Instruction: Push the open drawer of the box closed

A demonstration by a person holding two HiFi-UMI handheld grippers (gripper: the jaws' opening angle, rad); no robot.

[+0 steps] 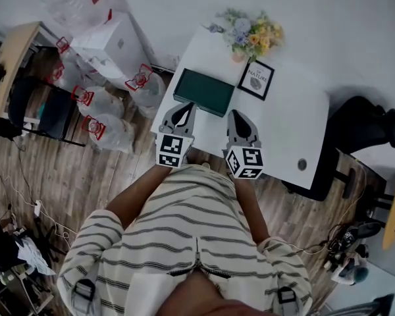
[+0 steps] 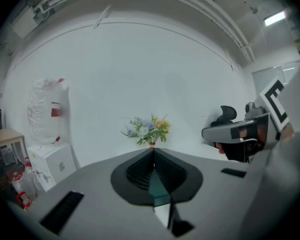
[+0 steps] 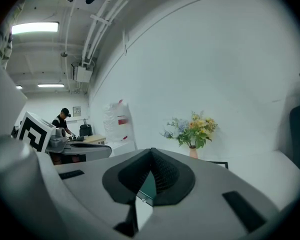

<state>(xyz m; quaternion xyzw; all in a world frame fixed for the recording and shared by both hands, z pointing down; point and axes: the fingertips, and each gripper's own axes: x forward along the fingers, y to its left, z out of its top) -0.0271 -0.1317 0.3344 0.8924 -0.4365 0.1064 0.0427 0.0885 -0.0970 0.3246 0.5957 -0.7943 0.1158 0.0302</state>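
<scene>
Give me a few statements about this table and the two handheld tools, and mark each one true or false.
1. The green box lies on a white table. True.
2. The flowers stand at the table edge nearest the person. False: they stand at the far edge, beyond the box.
3. The left gripper holds the framed picture. False: its jaws are together on nothing, and the picture stands near the flowers.
4. The right gripper has its jaws together, with nothing held. True.
</scene>
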